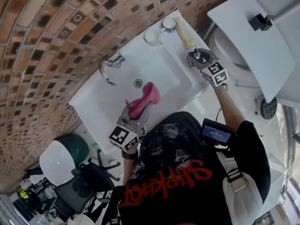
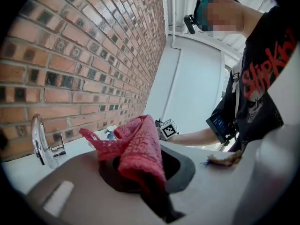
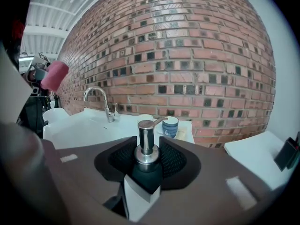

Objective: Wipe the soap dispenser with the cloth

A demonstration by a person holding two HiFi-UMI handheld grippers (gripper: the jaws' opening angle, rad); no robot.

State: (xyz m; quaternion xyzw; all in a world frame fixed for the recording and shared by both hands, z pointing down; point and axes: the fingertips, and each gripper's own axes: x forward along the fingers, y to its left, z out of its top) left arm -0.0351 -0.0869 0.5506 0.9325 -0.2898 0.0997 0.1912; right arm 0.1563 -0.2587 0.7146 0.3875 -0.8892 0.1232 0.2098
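the right gripper (image 3: 147,161) has its fingers closed on the dark body of the soap dispenser (image 3: 146,146), pump upright, near the right end of the sink (image 1: 161,71). the left gripper (image 2: 143,175) pinches a fold of the pink cloth (image 2: 139,146), which sits over the basin, well apart from the dispenser.

what could go wrong: the cloth is caught by a fold with most of it bunched loose above the fingers, so rubbing could tug it free. the dispenser body looks smooth, and a sideways push could twist it in the grip or press the pump and squirt soap.

the head view alone shows the gap between cloth and dispenser, and the tap (image 1: 107,71) between them. only the right gripper view shows the fingers meeting the dispenser, with a blue cup (image 3: 170,126) behind. no view shows whether the dispenser stands on the counter or is lifted
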